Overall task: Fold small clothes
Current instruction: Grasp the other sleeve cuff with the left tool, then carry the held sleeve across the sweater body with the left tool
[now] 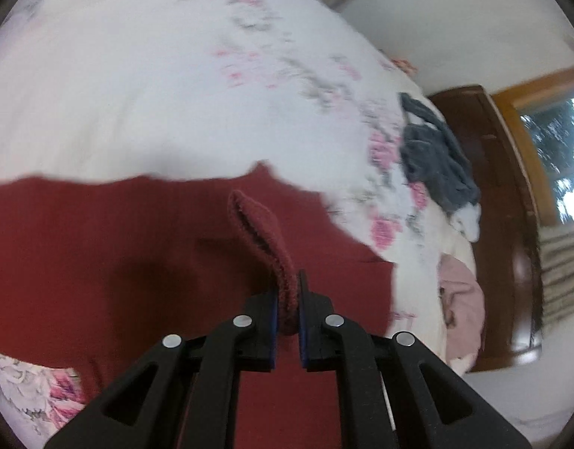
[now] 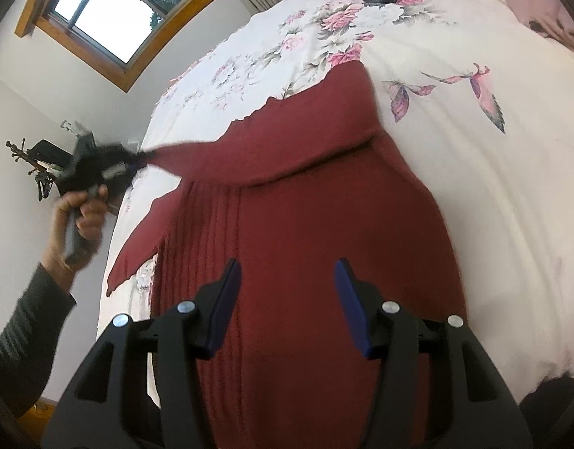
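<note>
Red knit garment point(image 2: 305, 224) lies on the floral bed point(image 2: 474, 149). Left tool point(image 1: 287, 310) is clenched on its sleeve cuff; right tool point(image 2: 287, 299) hangs released above the body. Carry the sleeve across evenly (keep it taut). Hem is cut off; left view is blurred.

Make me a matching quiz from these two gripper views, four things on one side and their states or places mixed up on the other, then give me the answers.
Things:
1. left gripper
2. right gripper
3. red sweater
4. grey garment

States or places:
A. crumpled in a heap on the floral bedspread, apart from the work
B. jaws spread, nothing between them
C. spread on the bed with one part lifted off to the side
D. jaws closed on a fold of red knit

Pairs: 1-D, 2-B, 3-C, 4-A
</note>
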